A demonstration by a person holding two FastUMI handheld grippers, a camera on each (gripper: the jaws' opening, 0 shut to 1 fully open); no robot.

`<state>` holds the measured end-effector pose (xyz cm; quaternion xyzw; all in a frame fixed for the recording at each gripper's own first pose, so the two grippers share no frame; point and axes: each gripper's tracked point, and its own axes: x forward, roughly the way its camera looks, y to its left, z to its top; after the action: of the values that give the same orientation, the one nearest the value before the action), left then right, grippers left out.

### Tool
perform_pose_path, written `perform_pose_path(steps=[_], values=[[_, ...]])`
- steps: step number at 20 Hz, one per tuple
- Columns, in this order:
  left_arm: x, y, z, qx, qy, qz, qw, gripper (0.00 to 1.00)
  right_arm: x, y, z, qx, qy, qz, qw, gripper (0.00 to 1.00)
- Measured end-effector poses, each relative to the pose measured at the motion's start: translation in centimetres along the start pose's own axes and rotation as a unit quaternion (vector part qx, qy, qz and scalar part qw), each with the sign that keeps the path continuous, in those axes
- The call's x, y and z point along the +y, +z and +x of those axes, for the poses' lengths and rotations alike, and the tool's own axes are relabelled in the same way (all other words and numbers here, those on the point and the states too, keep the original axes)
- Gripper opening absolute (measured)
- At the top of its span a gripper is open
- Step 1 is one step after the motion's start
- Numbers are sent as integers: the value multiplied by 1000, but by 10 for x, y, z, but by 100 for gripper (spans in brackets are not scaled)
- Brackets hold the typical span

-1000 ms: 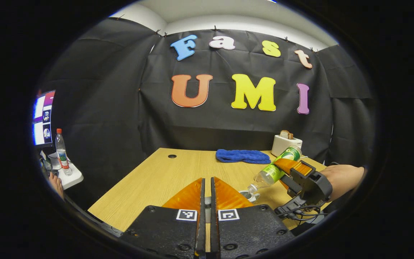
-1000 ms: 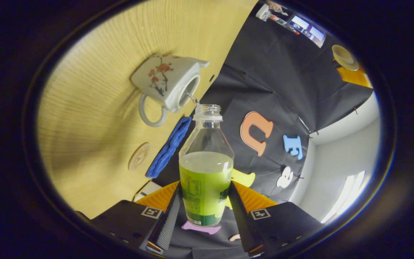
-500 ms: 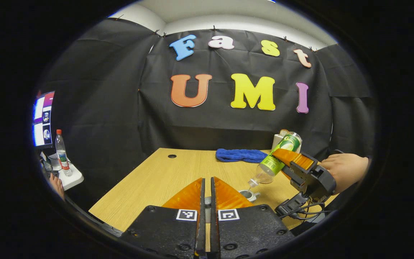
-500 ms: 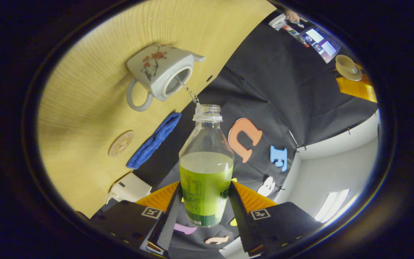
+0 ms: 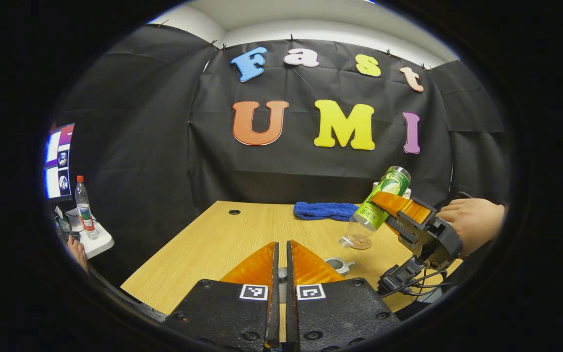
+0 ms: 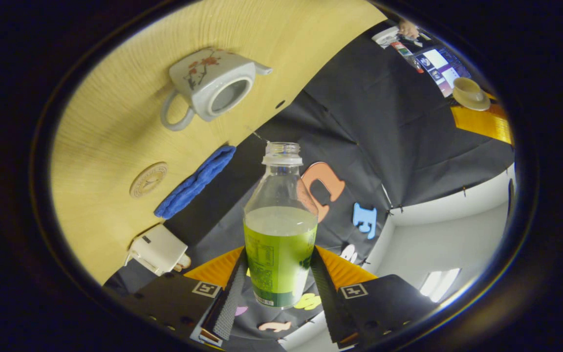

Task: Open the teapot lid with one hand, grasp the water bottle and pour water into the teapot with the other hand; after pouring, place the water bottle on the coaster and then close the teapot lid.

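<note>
Right tongs (image 6: 278, 281) are clamping the water bottle (image 6: 280, 234) around its labelled body, both fingers pressing on it, neck tilting down and away from the holder. Mouth is sitting off to the side of the teapot (image 6: 210, 86), not over its opening; no stream is reaching the pot, though a thin thread near the mouth may be a last drip. Reading this as the pour finishing, bottle on its way out.

Teapot is standing on the tabletop (image 6: 110, 122), lid off, opening bare. Left tongs (image 5: 281, 266) are closed to a thin slit with something small pinched between the fingers. In the right gripper view they are carrying the lid (image 6: 470, 91) well above the pot.

Coaster (image 6: 149, 179) is lying bare on the tabletop between teapot and blue cloth (image 6: 194, 183).

Next move, as I judge it: bring the bottle upright first, then carry it over the coaster and set it down centred before releasing. Lid goes on after that.
</note>
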<state>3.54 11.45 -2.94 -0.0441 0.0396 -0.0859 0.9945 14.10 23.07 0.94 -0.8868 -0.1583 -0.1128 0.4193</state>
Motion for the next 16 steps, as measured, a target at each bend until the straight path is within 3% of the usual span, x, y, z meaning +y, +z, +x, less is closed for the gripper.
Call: perform_pose_path(steps=[4, 10, 13, 14, 16], values=[[-1, 1, 0, -1, -2, 2, 1000, 7, -1, 6, 1, -10, -10, -1, 1000, 73], [0, -3, 3, 4, 3, 8, 1000, 7, 16, 17, -2, -17, 4, 24, 1000, 73], [1, -4, 4, 4, 4, 10, 1000, 7, 39, 18, 1, -13, 34, 94, 995, 73], [1, -4, 4, 5, 3, 9, 1000, 7, 48, 18, 5, -13, 43, 128, 991, 77], [2, -4, 4, 6, 5, 8, 1000, 7, 55, 23, 6, -20, 54, 200, 978, 73]])
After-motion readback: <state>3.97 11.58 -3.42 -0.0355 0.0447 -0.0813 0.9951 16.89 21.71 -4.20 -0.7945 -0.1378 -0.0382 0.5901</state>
